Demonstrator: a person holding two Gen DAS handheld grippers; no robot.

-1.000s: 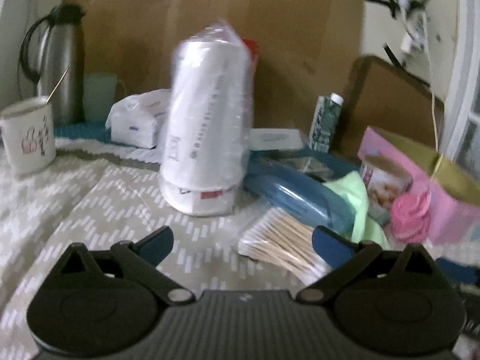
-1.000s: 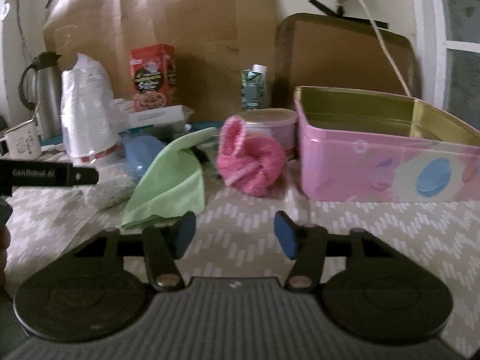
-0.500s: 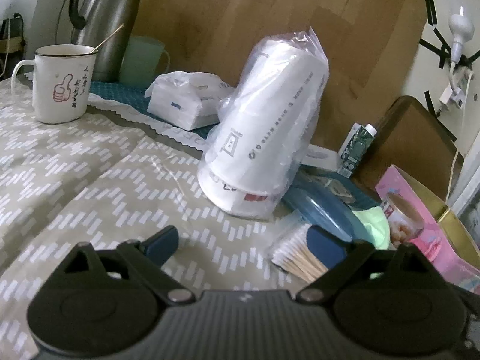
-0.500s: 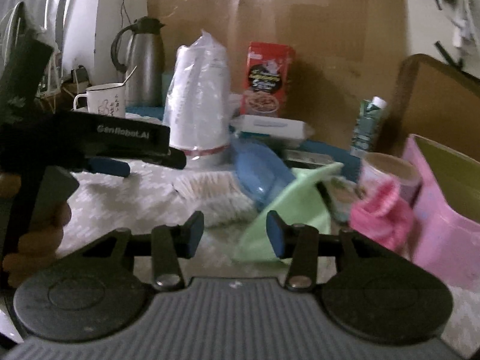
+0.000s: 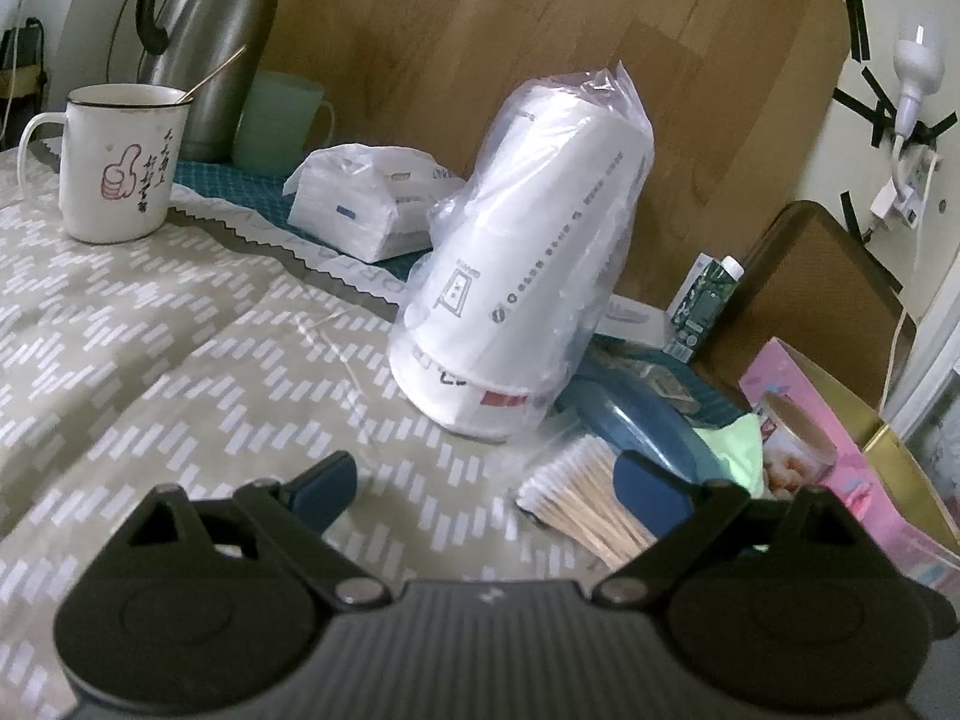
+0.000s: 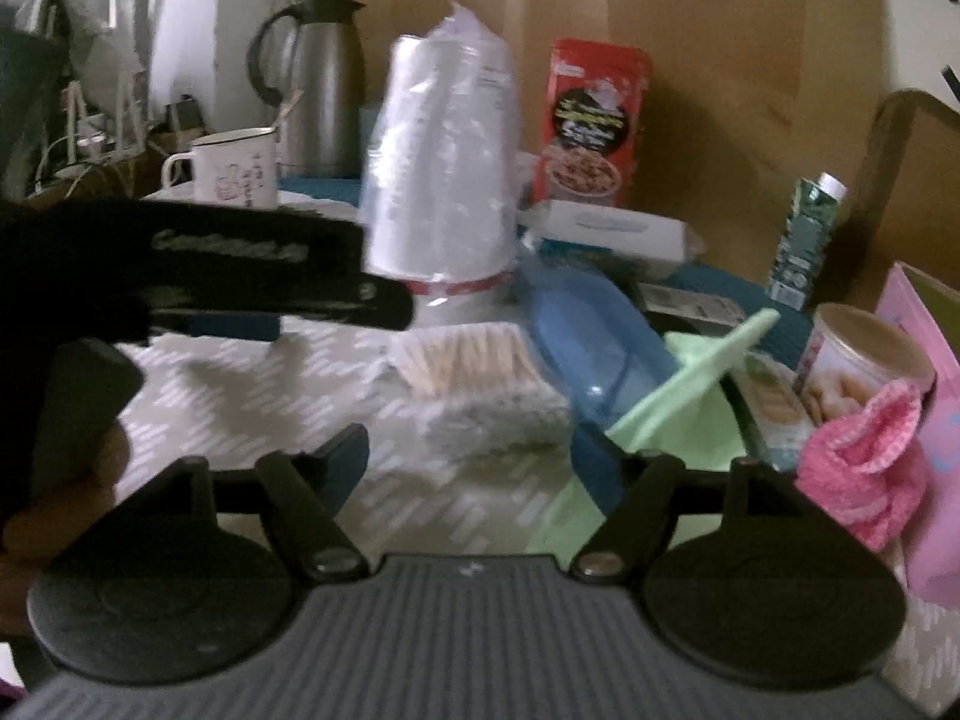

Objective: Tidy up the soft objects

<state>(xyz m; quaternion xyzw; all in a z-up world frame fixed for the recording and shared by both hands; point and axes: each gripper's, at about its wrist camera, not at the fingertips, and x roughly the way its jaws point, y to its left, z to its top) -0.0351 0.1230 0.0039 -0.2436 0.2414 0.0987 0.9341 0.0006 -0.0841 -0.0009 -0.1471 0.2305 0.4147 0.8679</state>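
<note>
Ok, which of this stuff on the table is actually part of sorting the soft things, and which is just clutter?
For the job:
green cloth
pink fluffy item
pink tin, probably the container
both grippers, left and right, open and empty

Lying about:
bagged paper cups
cotton swabs
enamel mug
thermos
tissue pack
red box

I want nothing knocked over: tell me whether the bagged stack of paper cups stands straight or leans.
Leaning. In the left wrist view the bagged stack of paper cups rests rim-down on the tablecloth, its top tilted right.
</note>
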